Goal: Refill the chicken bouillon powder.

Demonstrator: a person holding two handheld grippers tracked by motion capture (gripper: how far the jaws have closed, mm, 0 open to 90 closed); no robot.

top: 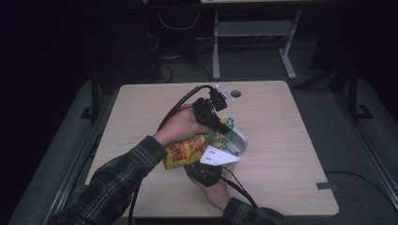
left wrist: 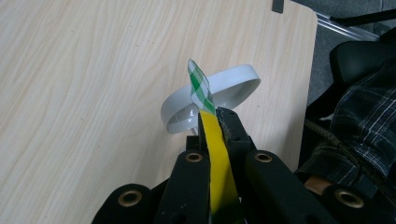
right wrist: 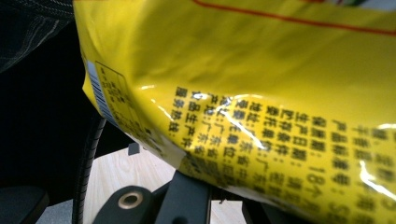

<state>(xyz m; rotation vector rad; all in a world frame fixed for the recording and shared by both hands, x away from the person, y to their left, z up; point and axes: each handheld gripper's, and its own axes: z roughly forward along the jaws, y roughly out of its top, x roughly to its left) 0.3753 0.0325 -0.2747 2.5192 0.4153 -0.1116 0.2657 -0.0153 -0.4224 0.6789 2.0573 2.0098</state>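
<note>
your left gripper [left wrist: 215, 122] is clenched on the top edge of the yellow bag [top: 187, 149], at its green checked corner. your right gripper [top: 204, 172] is closed and grips the bag's lower end. the bag is crinkled, with red print and black text, held tilted over the white bowl [left wrist: 224, 86]. the bowl stands on the pale wooden table [top: 281, 140]; the room around is dark.

I am reading the yellow snack bag [right wrist: 261, 84] in the right gripper view: rows of small black Chinese print are running upside down across its back, too blurred to spell out beyond what looks like "18", and a barcode [right wrist: 100, 93] is sitting at the bag's left edge. In the high view its red-and-yellow front lettering is staying illegible.
</note>
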